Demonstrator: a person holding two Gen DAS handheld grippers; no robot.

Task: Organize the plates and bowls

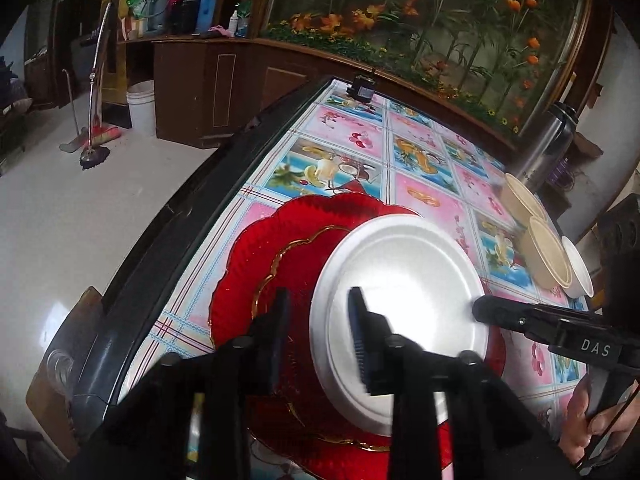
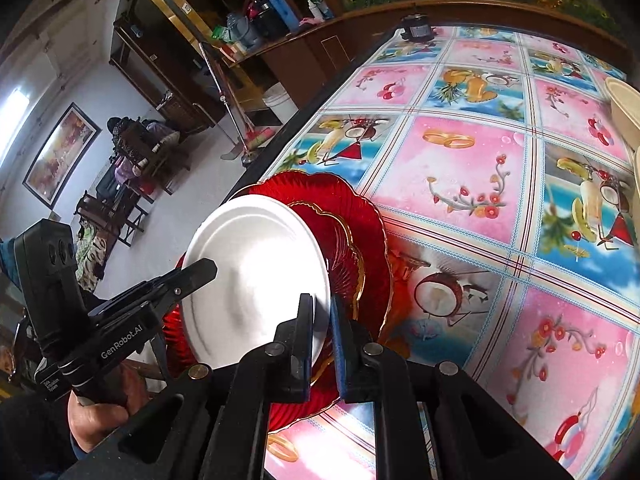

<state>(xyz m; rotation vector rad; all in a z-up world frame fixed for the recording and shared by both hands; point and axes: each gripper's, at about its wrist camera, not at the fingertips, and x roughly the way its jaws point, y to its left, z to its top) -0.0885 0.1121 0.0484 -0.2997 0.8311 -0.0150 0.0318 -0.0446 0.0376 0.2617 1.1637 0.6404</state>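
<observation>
A white plate (image 1: 400, 300) lies on top of red, gold-edged scalloped plates (image 1: 256, 248) near the table's left edge. My left gripper (image 1: 319, 294) is open and straddles the white plate's left rim: one finger stands over the red plate and the blue pad (image 1: 358, 328) over the white one, neither pressing. In the right wrist view my right gripper (image 2: 321, 300) is shut on the near rim of the white plate (image 2: 256, 264), above the red plates (image 2: 360, 232). Each gripper also appears in the other's view: the right gripper (image 1: 478, 308) and the left gripper (image 2: 208, 270).
Two beige bowls (image 1: 548, 256) and a white bowl (image 1: 580, 268) stand at the right of the fruit-patterned table (image 1: 420, 152). A steel flask (image 1: 548, 148) rises behind them, and a small black device (image 1: 362, 88) sits at the far edge. The table's dark left edge (image 1: 192, 208) drops to the floor.
</observation>
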